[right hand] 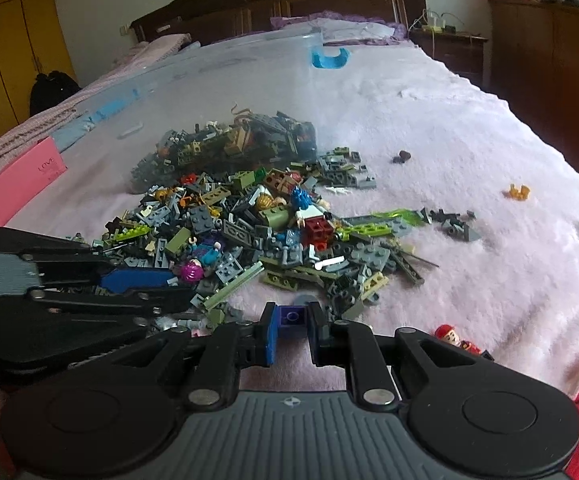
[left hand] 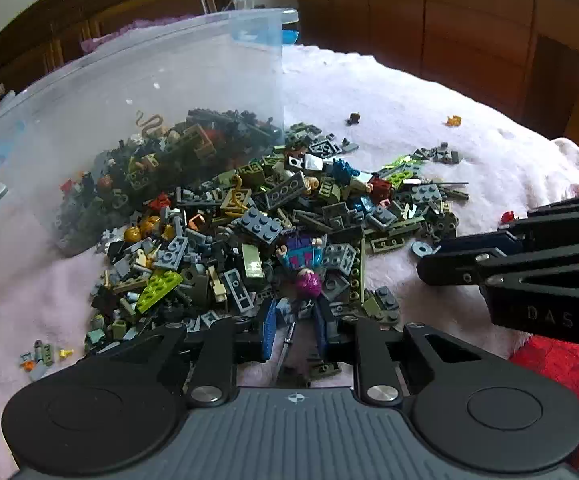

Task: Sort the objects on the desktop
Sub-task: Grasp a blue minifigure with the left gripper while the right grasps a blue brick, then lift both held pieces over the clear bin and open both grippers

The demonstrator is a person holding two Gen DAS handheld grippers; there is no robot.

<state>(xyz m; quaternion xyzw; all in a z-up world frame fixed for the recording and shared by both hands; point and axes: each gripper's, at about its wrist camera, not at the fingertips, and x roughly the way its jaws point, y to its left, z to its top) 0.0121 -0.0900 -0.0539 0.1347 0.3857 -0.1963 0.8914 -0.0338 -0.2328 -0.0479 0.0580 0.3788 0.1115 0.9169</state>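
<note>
Right gripper [right hand: 291, 334] clamps a square purple brick [right hand: 291, 317] — left gripper's [left hand: 295, 330] jaws nearly together over fuzzy blanket [left hand: 369, 92].

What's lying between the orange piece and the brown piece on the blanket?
Nothing: between the orange piece and the brown piece there is only bare pink blanket. The right wrist view shows it best.
</note>
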